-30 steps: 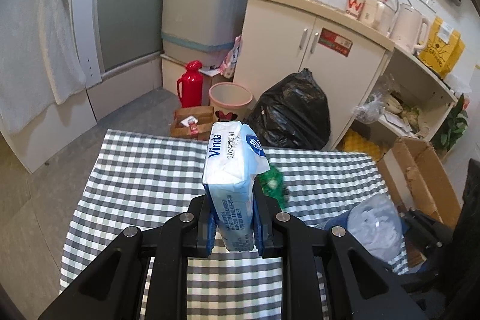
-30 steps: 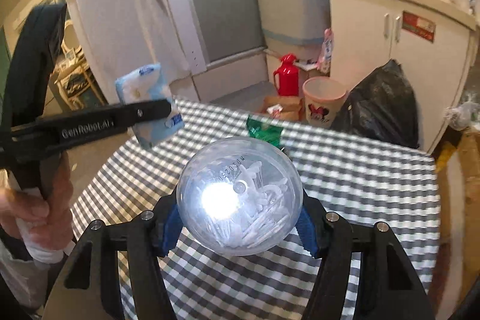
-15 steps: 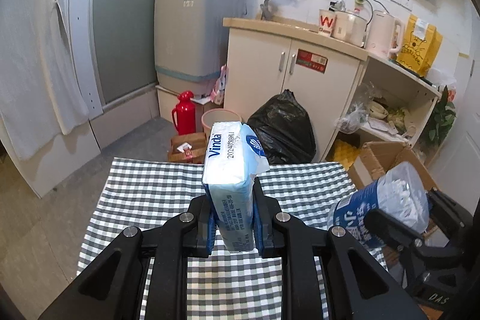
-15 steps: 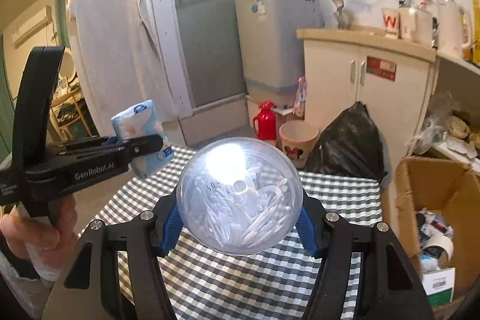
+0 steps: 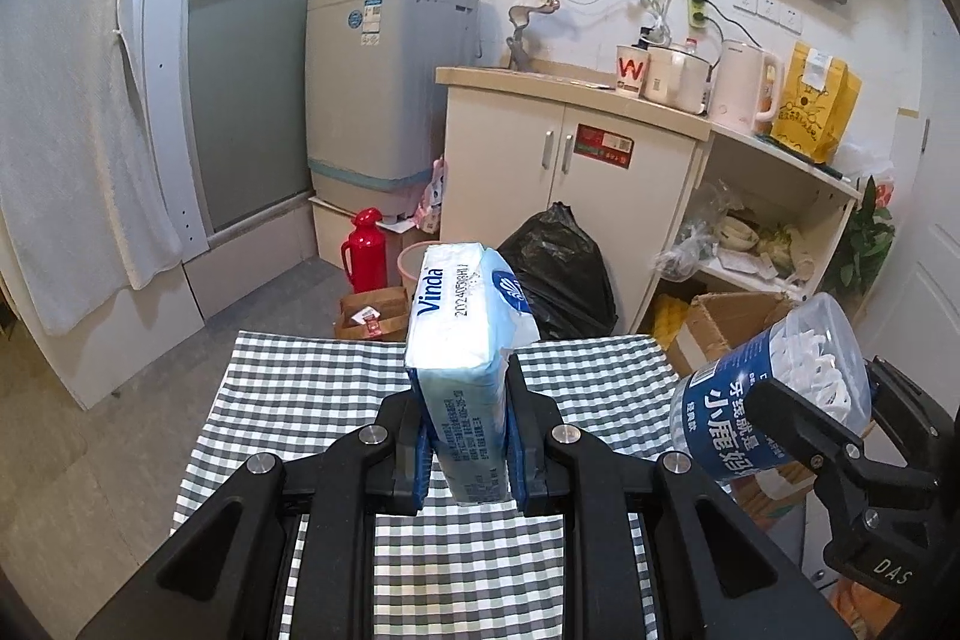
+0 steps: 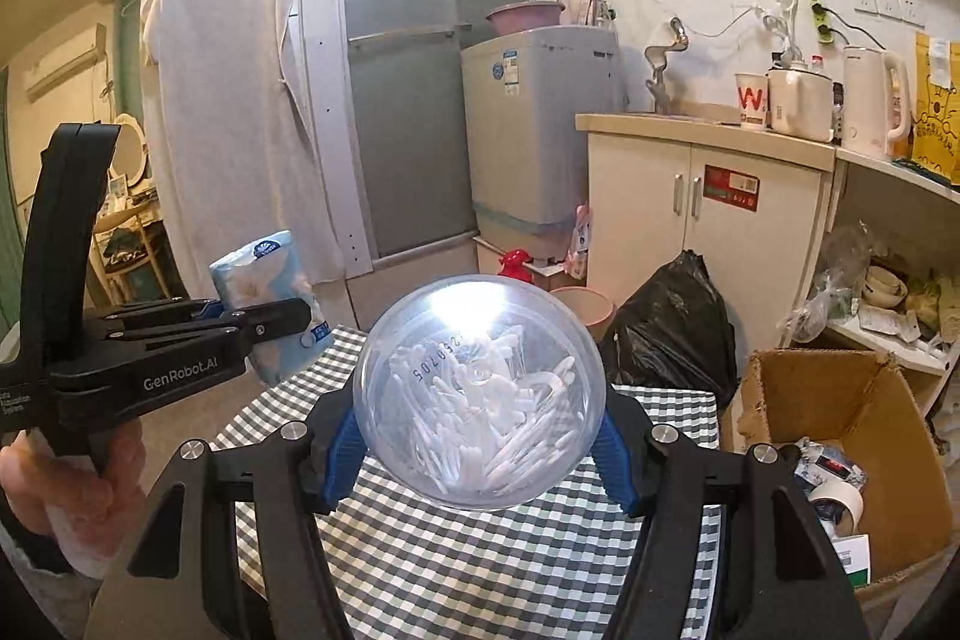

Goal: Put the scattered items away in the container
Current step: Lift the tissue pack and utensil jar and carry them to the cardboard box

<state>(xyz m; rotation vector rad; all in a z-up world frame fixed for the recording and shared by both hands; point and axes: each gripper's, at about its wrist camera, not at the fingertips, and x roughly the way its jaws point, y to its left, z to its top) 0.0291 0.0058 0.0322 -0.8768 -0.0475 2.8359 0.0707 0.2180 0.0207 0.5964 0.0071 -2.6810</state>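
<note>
1. Left gripper (image 5: 468, 439): clamped tight on a blue-and-white Vinda tissue pack (image 5: 465, 340), pack standing upright between the blue pads, raised well above the checked tablecloth (image 5: 300, 400). Seen from the right wrist view as gripped in a person's hand (image 6: 66, 484), off the table's left edge.
2. Right gripper (image 6: 480, 451): closed around a clear round tub of floss picks (image 6: 480, 388), blue pads pressed to both its sides, tub's clear end turned toward the camera, white picks heaped inside. Shown in the left wrist view tilted, blue label with white characters facing out, held above the table's right edge.
3. Behind the table on the floor: pink bin (image 6: 585, 307), contents not visible; tied black rubbish bag (image 6: 672, 334) just beside it.
4. Right of the table: open cardboard box (image 6: 888, 460) on the floor, holding a roll of tape (image 6: 837, 505) and some packets. Both held items apart from it, none touching its rim.
</note>
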